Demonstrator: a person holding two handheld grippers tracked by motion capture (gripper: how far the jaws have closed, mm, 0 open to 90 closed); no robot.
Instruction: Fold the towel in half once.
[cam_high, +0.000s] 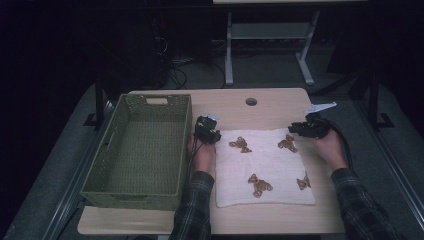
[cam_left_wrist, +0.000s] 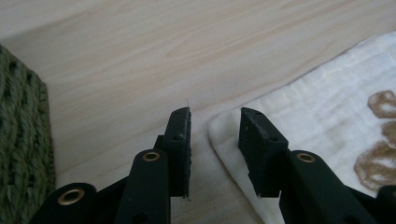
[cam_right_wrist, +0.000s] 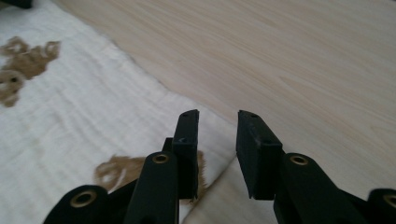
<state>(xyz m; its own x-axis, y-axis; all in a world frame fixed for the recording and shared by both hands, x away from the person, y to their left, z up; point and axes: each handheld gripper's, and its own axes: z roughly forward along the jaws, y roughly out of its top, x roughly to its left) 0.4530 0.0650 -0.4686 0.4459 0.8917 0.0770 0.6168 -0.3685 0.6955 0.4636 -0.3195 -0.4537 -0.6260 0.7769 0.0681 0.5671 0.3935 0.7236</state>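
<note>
Meanwhile, both the left gripper (cam_high: 207, 134) and the right gripper (cam_high: 309, 129) hovered unclenched, jaws straddling the far corners of the white bear-printed cloth (cam_high: 265, 167).

So from my seat: the woven green rectangular basket (cam_high: 141, 150) sits on the left of the light wooden tabletop (cam_high: 272, 102), and the white cloth with brown bear prints (cam_high: 265, 170) lies flat just right of it. My left gripper (cam_high: 207, 131) is over the cloth's far-left corner, my right gripper (cam_high: 309, 128) over its far-right corner.
</note>
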